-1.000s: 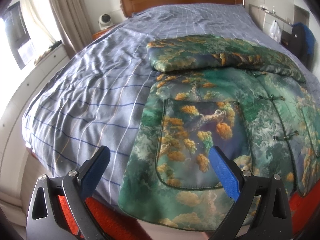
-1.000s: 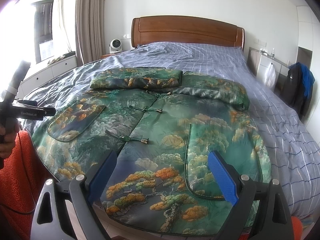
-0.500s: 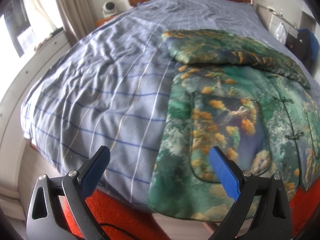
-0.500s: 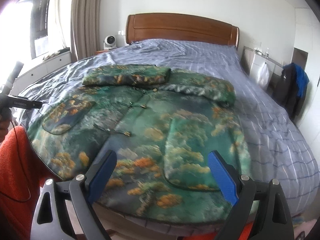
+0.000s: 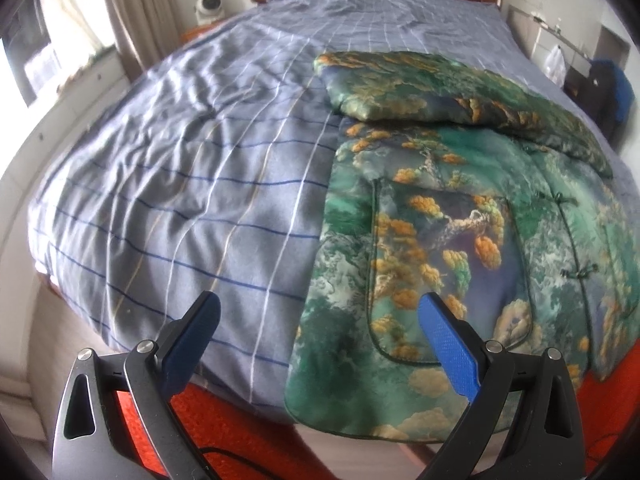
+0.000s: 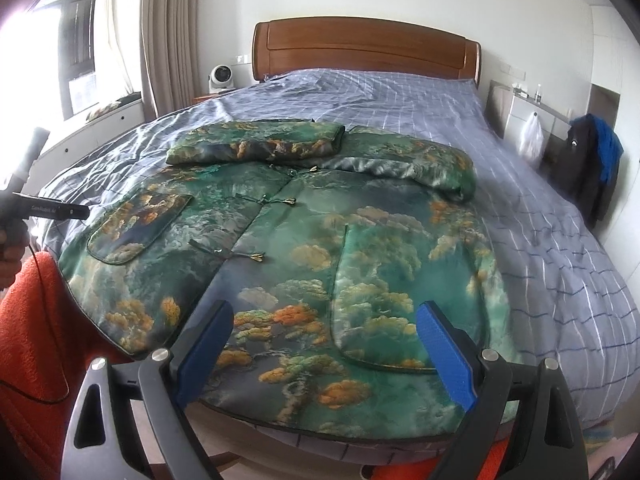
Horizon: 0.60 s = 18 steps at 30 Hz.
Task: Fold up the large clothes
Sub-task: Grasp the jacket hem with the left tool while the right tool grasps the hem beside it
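Note:
A large green padded jacket with orange tree print (image 6: pixel 320 240) lies front up on the bed, hem toward me, both sleeves folded across its top. It also shows in the left wrist view (image 5: pixel 460 240). My left gripper (image 5: pixel 316 320) is open and empty, hovering just off the foot of the bed at the jacket's left hem corner. My right gripper (image 6: pixel 324 332) is open and empty, above the right half of the hem near the right pocket. The left gripper's body also shows at the left edge of the right wrist view (image 6: pixel 48 210).
The bed has a blue-grey checked cover (image 5: pixel 180 200) and a wooden headboard (image 6: pixel 360 52). A small white fan (image 6: pixel 221 76) stands on the left nightstand. A dark and blue jacket (image 6: pixel 592 160) hangs at the right wall. Orange-red fabric (image 6: pixel 40 340) fills the lower left.
The left gripper swung left and then partly back, ending closer to the jacket's left hem. The right gripper rose slightly and came back down near the hem. Both stayed open.

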Available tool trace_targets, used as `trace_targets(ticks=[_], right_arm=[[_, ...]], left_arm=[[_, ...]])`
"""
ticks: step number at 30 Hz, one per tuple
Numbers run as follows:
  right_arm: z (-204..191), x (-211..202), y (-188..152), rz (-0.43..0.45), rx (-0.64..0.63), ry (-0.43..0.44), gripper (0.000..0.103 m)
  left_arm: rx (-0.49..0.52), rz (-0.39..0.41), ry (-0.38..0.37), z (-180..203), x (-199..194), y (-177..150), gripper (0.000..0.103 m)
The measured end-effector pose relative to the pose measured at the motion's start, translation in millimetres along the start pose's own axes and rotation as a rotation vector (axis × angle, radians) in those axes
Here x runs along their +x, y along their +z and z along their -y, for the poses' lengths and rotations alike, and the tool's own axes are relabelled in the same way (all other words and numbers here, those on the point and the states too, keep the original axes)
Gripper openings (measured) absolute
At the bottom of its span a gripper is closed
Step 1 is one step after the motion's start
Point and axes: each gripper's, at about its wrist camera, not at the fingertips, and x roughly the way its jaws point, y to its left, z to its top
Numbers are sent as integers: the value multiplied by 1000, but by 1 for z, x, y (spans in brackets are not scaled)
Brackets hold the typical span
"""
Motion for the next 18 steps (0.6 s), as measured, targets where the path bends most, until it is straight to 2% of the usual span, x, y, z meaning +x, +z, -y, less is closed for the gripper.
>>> trace_targets(ticks=[3, 5, 6, 9, 12, 14, 18], right_arm=[[32, -12, 7, 30, 17, -57, 92], [66, -19, 13, 28, 47, -127, 92], [85, -19, 15, 9, 75, -154, 92], [126, -15, 14, -57, 150, -172, 92], [159, 1, 1, -197, 232, -144, 92], [174, 11, -15, -289, 313, -82, 92], [178, 31, -35, -383, 396, 58, 92]], left_arm=[[-49, -64, -108, -15, 6, 3, 100], [-60, -124, -195, -22, 16, 1, 100], [-61, -152, -213, -24, 22, -1, 100], [-44, -193, -168, -25, 37, -10, 100], [-16, -231, -182, -19, 44, -19, 100], [27, -244, -193, -9, 44, -26, 100], [134, -258, -179, 15, 43, -37, 98]])
